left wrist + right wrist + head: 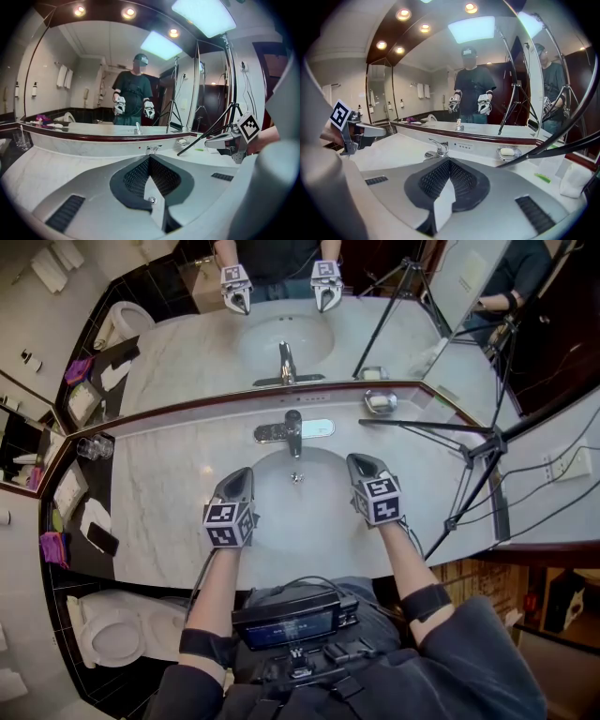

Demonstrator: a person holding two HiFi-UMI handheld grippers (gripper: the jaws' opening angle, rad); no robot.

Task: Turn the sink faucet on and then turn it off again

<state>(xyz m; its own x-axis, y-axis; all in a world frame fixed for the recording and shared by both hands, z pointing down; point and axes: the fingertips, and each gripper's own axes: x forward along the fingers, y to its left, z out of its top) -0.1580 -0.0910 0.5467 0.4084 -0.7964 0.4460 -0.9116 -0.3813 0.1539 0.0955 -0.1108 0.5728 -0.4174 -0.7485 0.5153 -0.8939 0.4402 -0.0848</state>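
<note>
Both tongs are out over the sink, one on each side, and neither touches the faucet. The left tongs (246,472) sit above the left rim of the basin (281,521), clenched tight: in the left gripper view the jaw tips meet in a point with nothing between them. The right tongs (355,459) hang over the right rim in the same state, clamped together and empty, both dark pads pressed flat against each other.

The faucet (292,431) stands at the back edge of the basin on the pale marble surface (169,493). It lies between the two tongs and beyond their tips, clear of both, with its spout reaching toward the drain (296,477).

To the right of the faucet, close to the mirror (187,343), a soap dish (380,401) holds a white bar. A glass (92,448) stands at the far left end of the surface, and a dark tripod (473,457) is planted on the right. The mirror reflects the person with both tongs raised.
</note>
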